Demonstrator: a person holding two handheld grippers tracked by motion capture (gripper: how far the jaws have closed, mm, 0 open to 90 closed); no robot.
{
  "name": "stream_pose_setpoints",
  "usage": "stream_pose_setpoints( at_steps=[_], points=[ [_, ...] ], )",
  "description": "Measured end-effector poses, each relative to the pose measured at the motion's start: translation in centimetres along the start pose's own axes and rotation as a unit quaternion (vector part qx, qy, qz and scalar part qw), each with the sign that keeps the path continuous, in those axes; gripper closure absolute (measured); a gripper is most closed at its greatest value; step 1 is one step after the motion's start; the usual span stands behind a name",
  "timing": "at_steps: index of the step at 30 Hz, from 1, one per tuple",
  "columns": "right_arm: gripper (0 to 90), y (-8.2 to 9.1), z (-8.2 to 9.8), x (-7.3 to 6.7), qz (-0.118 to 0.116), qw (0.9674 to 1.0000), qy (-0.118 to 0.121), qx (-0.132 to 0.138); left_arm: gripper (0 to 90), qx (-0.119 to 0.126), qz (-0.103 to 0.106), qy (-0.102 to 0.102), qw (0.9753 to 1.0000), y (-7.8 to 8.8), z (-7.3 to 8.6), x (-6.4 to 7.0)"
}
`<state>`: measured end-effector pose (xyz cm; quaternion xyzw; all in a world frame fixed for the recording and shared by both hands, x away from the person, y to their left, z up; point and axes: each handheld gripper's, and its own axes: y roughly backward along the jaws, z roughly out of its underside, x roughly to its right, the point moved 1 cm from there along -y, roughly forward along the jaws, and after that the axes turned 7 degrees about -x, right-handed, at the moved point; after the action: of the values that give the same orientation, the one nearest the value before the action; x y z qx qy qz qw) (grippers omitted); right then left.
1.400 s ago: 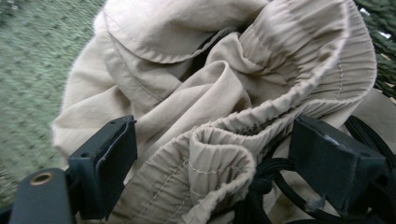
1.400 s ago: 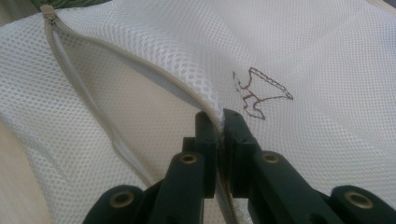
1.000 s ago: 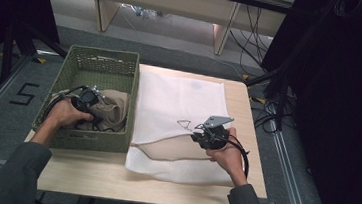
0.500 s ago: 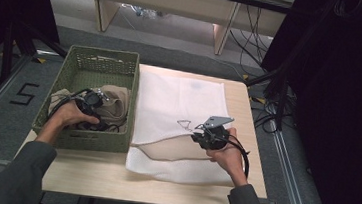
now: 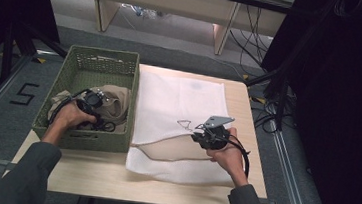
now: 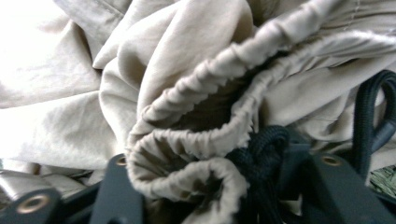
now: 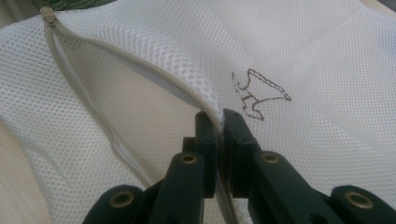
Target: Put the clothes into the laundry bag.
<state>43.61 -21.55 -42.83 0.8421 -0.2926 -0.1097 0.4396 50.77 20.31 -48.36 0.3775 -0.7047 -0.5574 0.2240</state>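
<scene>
A beige garment (image 5: 117, 101) lies crumpled in the green basket (image 5: 101, 51). My left gripper (image 5: 91, 104) is down in the basket on it. In the left gripper view its jaws have just been closing, and the garment's gathered elastic hem (image 6: 196, 140) and a black drawstring (image 6: 261, 144) are bunched between them (image 6: 224, 186). A white mesh laundry bag (image 5: 179, 97) is spread on the table. My right gripper (image 5: 201, 134) is shut on the zipper edge (image 7: 187, 91) of the bag's opening and lifts it a little, beside a small stitched logo (image 7: 259, 95).
The wooden table (image 5: 111, 175) carries the basket at its left and the bag across its middle and right. Cables (image 5: 268, 115) and dark equipment stand off the table's right edge. A shelf unit (image 5: 178, 1) stands beyond the far edge.
My left hand has shifted slightly inside the basket over the garment. The right gripper and the bag's edge have stayed put.
</scene>
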Motion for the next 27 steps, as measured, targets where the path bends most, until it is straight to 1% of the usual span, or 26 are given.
stream_pose_setpoints(
  at_steps=[2,3,4,5,7,8,9,10,11,12,13,14,16,17,18,19,20,21,22,24,26,27],
  points=[
    [86.3,0.0,0.0,0.1,0.0,1.0,-0.003,0.003,56.4,0.017,-0.001,0.01,0.9998,0.2,0.1,-0.1],
    [86.3,0.0,0.0,0.2,0.0,1.0,-0.001,0.003,58.2,0.026,-0.004,0.014,0.9995,0.4,0.1,-0.2],
    [86.4,0.0,0.0,0.1,-0.001,1.0,-0.005,0.004,59.7,0.036,-0.005,0.017,0.9992,0.7,0.1,-0.2],
    [86.5,0.1,0.0,0.0,-0.001,1.0,-0.009,0.003,61.0,0.046,-0.003,0.018,0.9988,1.0,0.1,-0.2],
    [86.7,0.1,0.0,0.1,0.0,1.0,-0.007,0.002,62.6,0.071,0.0,0.028,0.9971,1.8,0.0,-0.4],
    [86.9,0.2,-0.1,0.2,0.0,1.0,-0.006,0.005,63.7,0.106,0.006,0.043,0.9934,2.8,0.0,-0.6],
    [86.9,0.2,-0.1,0.2,0.0,1.0,-0.006,0.005,64.1,0.106,0.006,0.043,0.9934,2.8,0.0,-0.6],
    [86.9,0.2,-0.1,0.1,0.0,1.0,-0.005,0.006,64.1,0.125,0.014,0.054,0.9905,3.5,0.0,-0.8],
    [87.0,0.2,-0.1,0.1,0.002,1.0,-0.005,0.008,64.2,0.138,0.023,0.061,0.9883,3.9,0.1,-0.9],
    [87.0,0.3,-0.2,0.2,0.001,0.9999,-0.006,0.01,64.4,0.159,0.035,0.071,0.9841,4.6,0.2,-1.1],
    [87.0,0.3,-0.2,0.2,0.001,0.9999,-0.006,0.01,64.4,0.169,0.041,0.077,0.9818,5.0,0.3,-1.2],
    [87.0,0.3,-0.2,0.2,0.001,0.9999,-0.006,0.01,64.5,0.184,0.05,0.089,0.9777,5.6,0.5,-1.5],
    [87.0,0.4,-0.2,0.1,0.001,0.9999,-0.005,0.011,64.6,0.2,0.055,0.1,0.973,6.4,0.8,-1.7],
    [87.0,0.4,-0.2,0.1,0.002,0.9999,-0.005,0.012,64.7,0.21,0.067,0.107,0.9696,6.9,1.0,-1.9],
    [87.0,0.4,-0.2,0.1,0.003,0.9999,-0.006,0.01,64.7,0.224,0.074,0.115,0.9651,7.5,1.2,-2.0],
    [87.0,0.4,-0.2,0.1,0.001,0.9999,-0.011,0.01,64.7,0.232,0.082,0.121,0.9616,8.0,1.3,-2.0],
    [87.0,0.4,-0.2,0.1,0.001,0.9999,-0.007,0.01,64.8,0.237,0.089,0.121,0.96,8.5,1.5,-2.0],
    [87.0,0.4,-0.2,0.1,0.002,0.9999,-0.007,0.01,64.7,0.236,0.088,0.117,0.9606,9.0,1.6,-2.0],
    [87.0,0.4,-0.2,0.1,0.002,0.9999,-0.006,0.011,64.8,0.243,0.089,0.12,0.9585,9.4,1.7,-1.9],
    [87.0,0.4,-0.2,0.2,0.003,0.9999,-0.007,0.01,64.8,0.252,0.1,0.122,0.9548,10.2,1.9,-1.7],
    [87.0,0.5,-0.2,0.1,0.004,0.9999,-0.009,0.011,64.9,0.258,0.105,0.117,0.9533,11.2,2.1,-1.3],
    [87.0,0.6,-0.3,0.1,0.003,0.9999,-0.009,0.013,64.9,0.263,0.11,0.108,0.9524,12.1,2.3,-0.9]
  ],
)
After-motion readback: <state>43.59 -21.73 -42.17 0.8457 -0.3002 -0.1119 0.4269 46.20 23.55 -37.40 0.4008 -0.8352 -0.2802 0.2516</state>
